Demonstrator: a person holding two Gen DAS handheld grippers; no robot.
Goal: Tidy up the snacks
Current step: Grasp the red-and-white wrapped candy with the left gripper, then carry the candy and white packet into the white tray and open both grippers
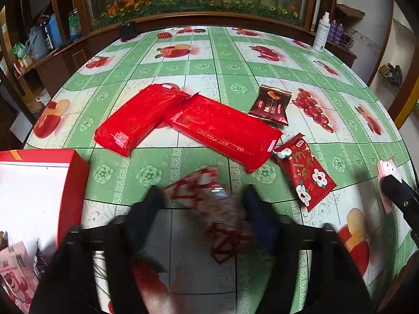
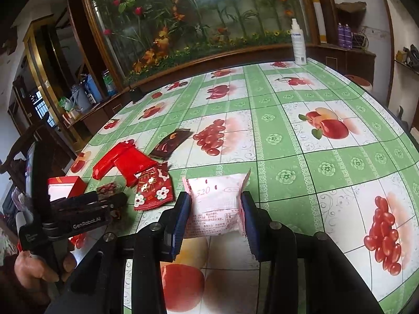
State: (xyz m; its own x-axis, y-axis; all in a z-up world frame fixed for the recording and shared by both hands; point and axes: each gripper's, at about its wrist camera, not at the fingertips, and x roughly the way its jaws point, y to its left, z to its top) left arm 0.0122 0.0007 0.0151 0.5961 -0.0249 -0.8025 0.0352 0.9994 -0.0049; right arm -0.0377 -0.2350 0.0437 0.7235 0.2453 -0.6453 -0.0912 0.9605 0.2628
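Note:
In the left wrist view my left gripper (image 1: 203, 193) is shut on a blurred clear packet with red markings (image 1: 209, 204), low over the table. Beyond it lie two long red packs (image 1: 138, 120) (image 1: 222, 130), a dark brown packet (image 1: 271, 107) and a red packet with white flowers (image 1: 306, 172). An open red box (image 1: 39, 183) stands at the left, with a pink bear packet (image 1: 15, 277) inside. My right gripper (image 2: 214, 198) is shut on a white and pink packet (image 2: 217, 209), held just above the tablecloth. The left gripper (image 2: 115, 204) also shows at the left there.
A green fruit-print tablecloth (image 2: 288, 136) covers the round table. A white spray bottle (image 2: 298, 43) stands at the far edge, and a small black object (image 1: 127, 30) sits at the far left edge. A glass cabinet of flowers rises behind. A hand (image 2: 34, 267) holds the left gripper's handle.

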